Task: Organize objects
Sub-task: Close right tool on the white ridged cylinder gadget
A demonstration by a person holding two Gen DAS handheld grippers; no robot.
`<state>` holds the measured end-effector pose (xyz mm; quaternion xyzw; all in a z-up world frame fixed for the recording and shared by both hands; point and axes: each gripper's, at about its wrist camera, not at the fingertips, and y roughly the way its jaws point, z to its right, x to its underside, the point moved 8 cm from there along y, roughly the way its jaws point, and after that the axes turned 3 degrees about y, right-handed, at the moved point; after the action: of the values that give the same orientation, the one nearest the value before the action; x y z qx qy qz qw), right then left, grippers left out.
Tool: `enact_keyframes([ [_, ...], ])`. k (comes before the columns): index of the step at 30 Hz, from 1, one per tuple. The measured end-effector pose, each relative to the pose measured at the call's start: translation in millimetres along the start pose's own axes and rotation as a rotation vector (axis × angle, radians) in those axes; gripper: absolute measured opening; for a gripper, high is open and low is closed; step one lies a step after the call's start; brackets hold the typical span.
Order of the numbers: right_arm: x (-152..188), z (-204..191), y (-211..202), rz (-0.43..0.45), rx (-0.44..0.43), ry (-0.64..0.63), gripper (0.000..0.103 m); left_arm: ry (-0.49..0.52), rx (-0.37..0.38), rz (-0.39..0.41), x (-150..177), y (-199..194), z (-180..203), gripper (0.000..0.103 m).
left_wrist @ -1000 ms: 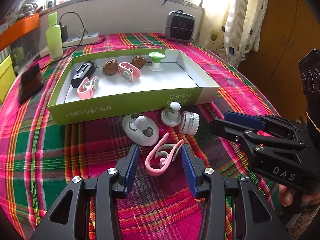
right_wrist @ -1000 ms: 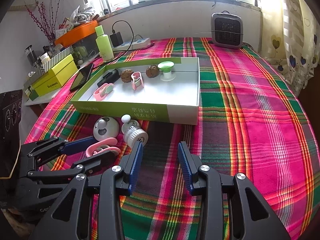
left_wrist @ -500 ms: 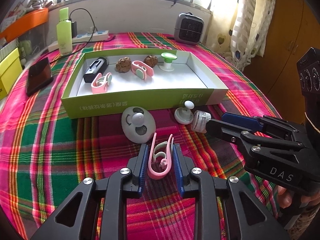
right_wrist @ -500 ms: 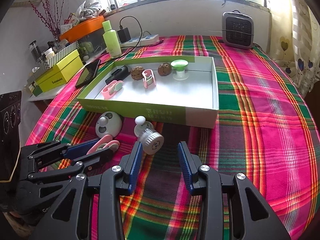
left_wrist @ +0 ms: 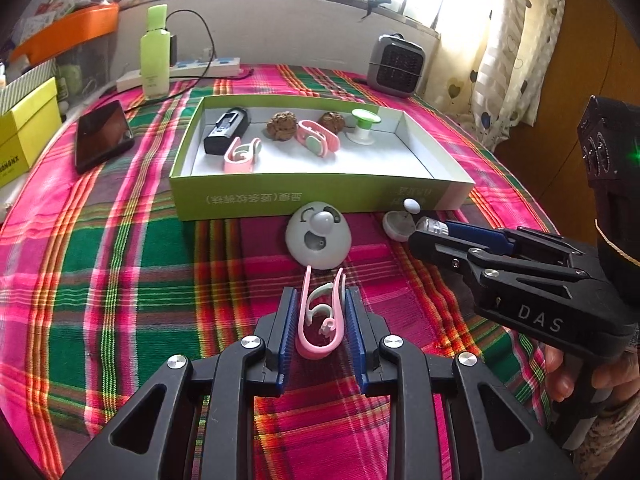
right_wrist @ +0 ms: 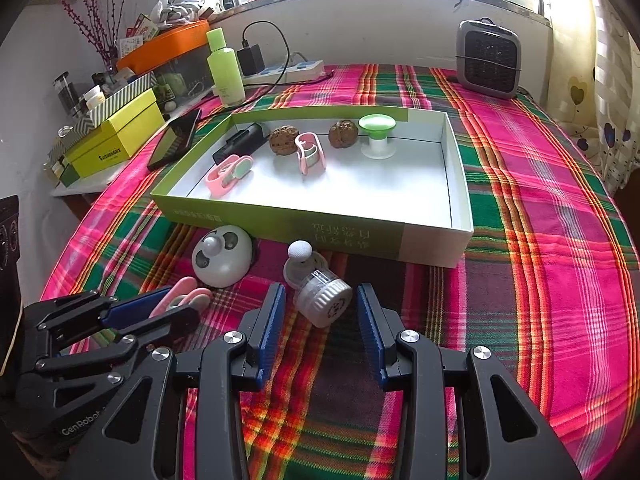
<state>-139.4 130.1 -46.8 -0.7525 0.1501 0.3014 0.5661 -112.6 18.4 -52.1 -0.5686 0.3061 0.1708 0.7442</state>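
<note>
Bench (right_wrist: 560,240): covered with a pink and green plaid cloth, carrying all items.

Green box (left_wrist: 320,196): open, white-lined, lying at 12 o'clock from both claws. Inside, along its far side, are a black device (left_wrist: 226,130), two brown walnut-like lumps (left_wrist: 282,124), two pink clips (left_wrist: 240,156) and a green-topped white spool (left_wrist: 364,126).

Left claw (left_wrist: 320,312): closed tight on a pink clip (left_wrist: 322,316), blue pads pressing both of its outer arms. The clip's open end points to 12 o'clock, toward the box, over the cloth.

Right claw (right_wrist: 320,316): half open, pads either side of a small clear jar with a white ribbed cap (right_wrist: 324,300). The jar lies on its side on the cloth; a gap shows at each pad.

White dome toy (left_wrist: 318,238): on the cloth just before the box wall, at 12 o'clock from the held clip.

White knob piece (right_wrist: 300,260): touching the jar at its 11 o'clock, beside the box wall.
</note>
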Motion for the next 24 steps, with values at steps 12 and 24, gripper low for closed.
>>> enact_keyframes([
  [12, -1.9, 5.7, 0.6, 0.018, 0.056, -0.002, 0.038, -0.010, 0.008, 0.003, -0.4, -0.1, -3.8, 0.023],
  [24, -0.5, 10.9, -0.4, 0.026, 0.060, 0.009, 0.020, -0.012, 0.010, 0.003, -0.6, 0.4, -4.6, 0.023],
])
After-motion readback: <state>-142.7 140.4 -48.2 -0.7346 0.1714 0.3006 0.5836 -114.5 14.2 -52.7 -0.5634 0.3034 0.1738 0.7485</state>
